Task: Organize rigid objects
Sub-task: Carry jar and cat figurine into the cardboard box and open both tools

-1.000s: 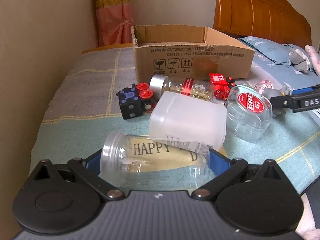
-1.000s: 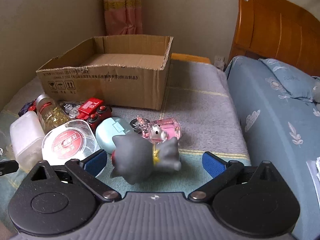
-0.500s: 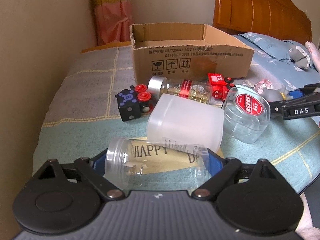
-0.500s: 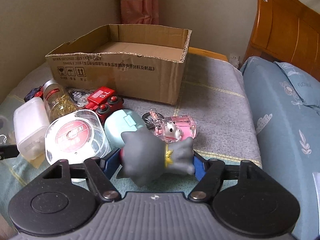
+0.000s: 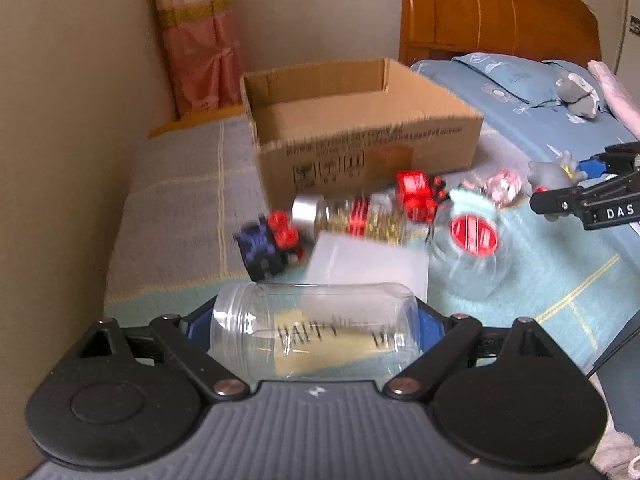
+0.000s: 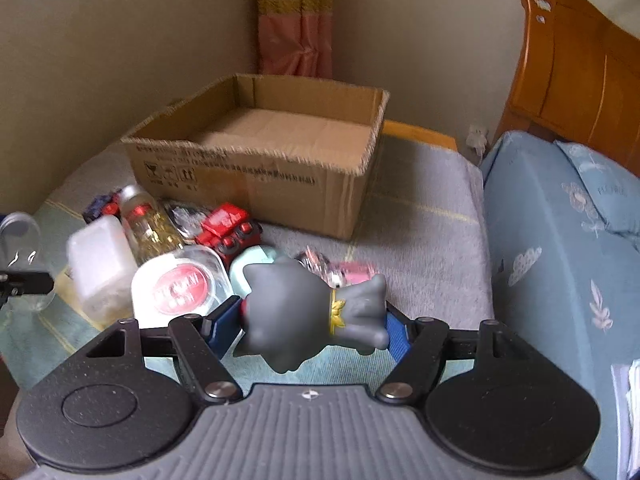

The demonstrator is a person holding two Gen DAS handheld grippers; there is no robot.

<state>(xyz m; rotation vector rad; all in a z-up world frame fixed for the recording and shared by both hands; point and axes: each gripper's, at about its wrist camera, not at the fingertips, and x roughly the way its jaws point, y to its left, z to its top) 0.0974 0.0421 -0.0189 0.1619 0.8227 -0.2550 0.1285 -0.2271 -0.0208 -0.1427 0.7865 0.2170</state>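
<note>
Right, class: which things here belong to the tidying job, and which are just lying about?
Job:
clear jar, held in left gripper
grey cat figure, held in right gripper
cardboard box
red-lidded tub
frosted container
capsule bottle
red toy truck

Lying about:
pillow
curtain
headboard

My left gripper (image 5: 314, 332) is clamped across the clear jar (image 5: 316, 330), lying sideways between my blue pads. My right gripper (image 6: 308, 322) pinches the grey cat figure (image 6: 312, 312) end to end.
</note>
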